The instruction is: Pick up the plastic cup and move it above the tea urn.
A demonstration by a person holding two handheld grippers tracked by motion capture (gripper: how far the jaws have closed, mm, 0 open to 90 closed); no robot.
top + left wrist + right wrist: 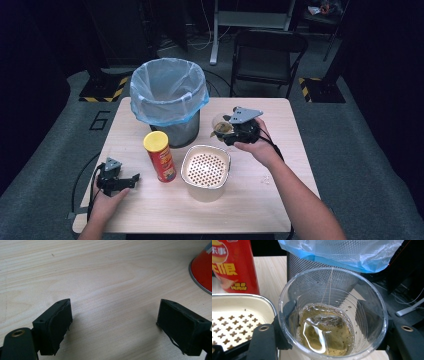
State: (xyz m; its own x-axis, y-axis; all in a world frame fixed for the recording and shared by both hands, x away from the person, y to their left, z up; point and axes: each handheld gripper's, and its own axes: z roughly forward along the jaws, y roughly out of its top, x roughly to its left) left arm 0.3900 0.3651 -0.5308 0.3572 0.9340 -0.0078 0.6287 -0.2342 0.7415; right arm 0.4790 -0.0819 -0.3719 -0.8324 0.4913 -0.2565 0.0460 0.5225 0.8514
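My right gripper (226, 131) is shut on a clear plastic cup (332, 315), seen in the high view as the cup (221, 125) held above the table between the bin and the strainer. The cup holds yellowish tea with a tea bag (322, 330) sunk in it; its string runs up the inside wall. My left gripper (131, 181) rests on the table at the front left, open, with bare wood between its pads (61, 322). A red chip can (160, 156) with a yellow lid stands upright to the right of it; its base (202, 272) edges into the left gripper view.
A black mesh bin (169, 100) lined with a pale blue bag stands at the back of the table (260, 200). A cream pot with a perforated strainer insert (206, 170) sits at the middle front. A folding chair (267, 55) stands behind the table.
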